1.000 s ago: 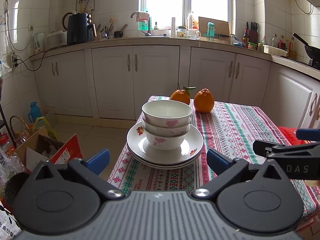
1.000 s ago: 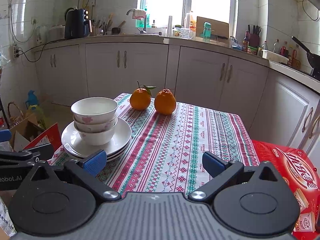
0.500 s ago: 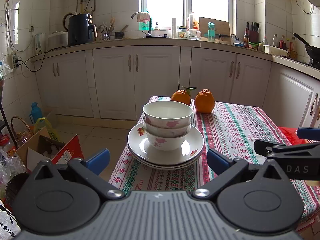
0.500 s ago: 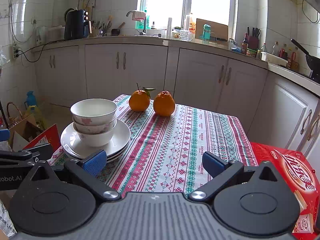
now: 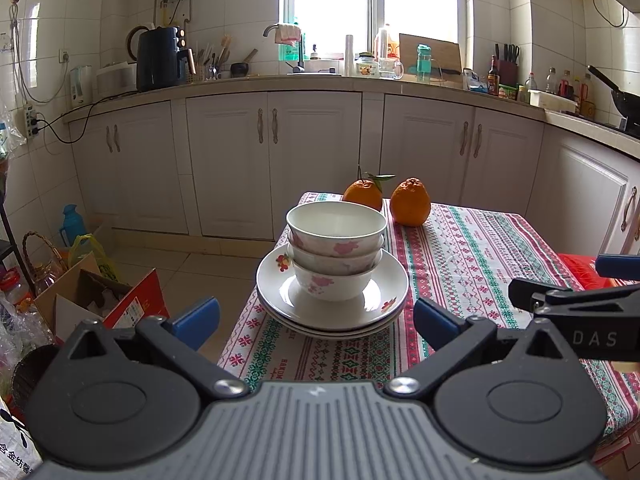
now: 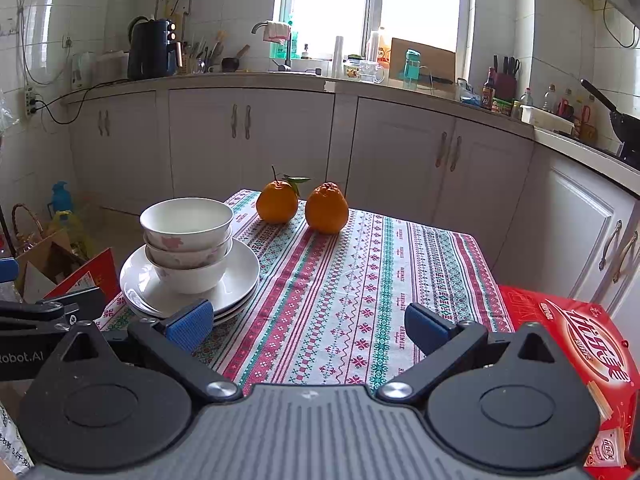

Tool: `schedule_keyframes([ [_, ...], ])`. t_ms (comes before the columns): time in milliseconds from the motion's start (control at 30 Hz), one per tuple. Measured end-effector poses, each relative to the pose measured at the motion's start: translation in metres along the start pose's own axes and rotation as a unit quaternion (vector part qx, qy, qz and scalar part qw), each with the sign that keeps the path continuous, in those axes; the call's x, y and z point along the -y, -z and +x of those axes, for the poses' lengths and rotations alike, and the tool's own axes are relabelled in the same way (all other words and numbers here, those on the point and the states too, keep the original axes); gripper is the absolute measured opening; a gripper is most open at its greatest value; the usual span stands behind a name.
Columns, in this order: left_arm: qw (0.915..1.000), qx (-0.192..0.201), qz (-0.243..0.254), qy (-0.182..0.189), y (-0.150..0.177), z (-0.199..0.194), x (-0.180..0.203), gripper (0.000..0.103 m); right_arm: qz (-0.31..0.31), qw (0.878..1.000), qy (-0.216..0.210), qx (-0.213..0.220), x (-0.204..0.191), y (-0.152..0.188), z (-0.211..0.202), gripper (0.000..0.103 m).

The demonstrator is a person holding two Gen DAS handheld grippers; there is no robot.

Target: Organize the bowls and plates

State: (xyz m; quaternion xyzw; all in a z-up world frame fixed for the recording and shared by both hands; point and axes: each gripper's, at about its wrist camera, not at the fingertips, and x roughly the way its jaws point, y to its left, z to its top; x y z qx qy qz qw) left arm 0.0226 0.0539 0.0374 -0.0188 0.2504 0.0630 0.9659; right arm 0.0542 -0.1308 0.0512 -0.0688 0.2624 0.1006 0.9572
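Three white bowls with pink flowers (image 5: 335, 248) stand nested on a stack of white plates (image 5: 384, 300) at the left edge of the table; the bowls (image 6: 187, 240) and the plates (image 6: 240, 284) also show in the right wrist view. My left gripper (image 5: 316, 320) is open and empty, just in front of the stack. My right gripper (image 6: 308, 322) is open and empty, over the tablecloth to the right of the stack. Its side shows in the left wrist view (image 5: 576, 300).
Two oranges (image 5: 410, 207) sit at the table's far edge on the patterned cloth (image 6: 380, 280). A red box (image 6: 576, 344) lies at the right. Cardboard boxes (image 5: 92, 300) and bags crowd the floor at the left. White cabinets (image 5: 272, 160) stand behind.
Both grippers have drawn back slightly and tilted, so the table sits a little lower in the views. Bowls and plates have not moved.
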Motion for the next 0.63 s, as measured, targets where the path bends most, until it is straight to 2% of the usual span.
schedule_keyframes([
  [633,1.0000,-0.002,0.000,-0.001,-0.0003,-0.0013,0.0023,0.102,-0.002,1.000,0.004,0.000,0.0006,-0.0008,-0.0001,0.103],
])
